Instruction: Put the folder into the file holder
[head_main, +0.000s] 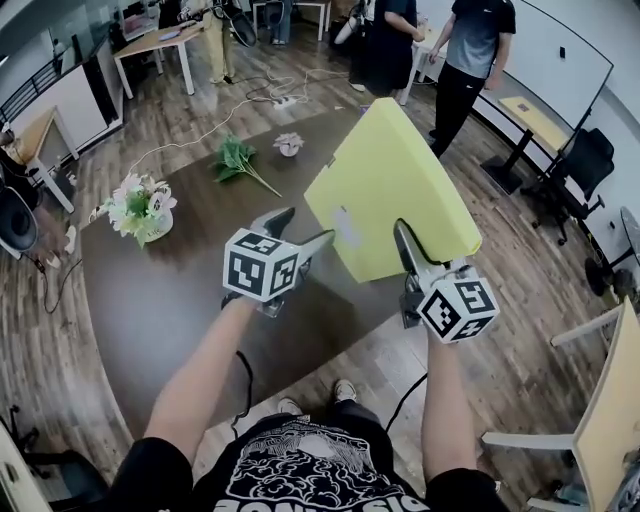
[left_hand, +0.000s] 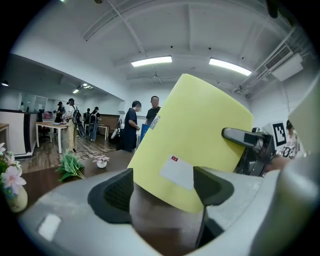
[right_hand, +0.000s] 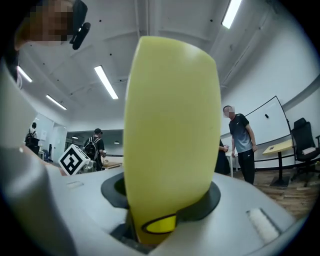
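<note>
A large yellow folder (head_main: 395, 185) with a white label is held up off the dark table (head_main: 150, 290), tilted away from me. My right gripper (head_main: 407, 238) is shut on its lower right edge; in the right gripper view the folder (right_hand: 170, 125) rises straight out of the closed jaws (right_hand: 167, 197). My left gripper (head_main: 303, 228) stands open just left of the folder's lower corner. In the left gripper view the folder (left_hand: 195, 140) sits beyond the spread jaws (left_hand: 165, 187), with no pad touching it. No file holder shows in any view.
On the table stand a vase of flowers (head_main: 140, 208), a green sprig (head_main: 235, 160) and a small pot (head_main: 289, 144). People stand beyond the table's far end (head_main: 470, 50). An office chair (head_main: 585, 165) and a wooden panel (head_main: 610, 400) are at the right.
</note>
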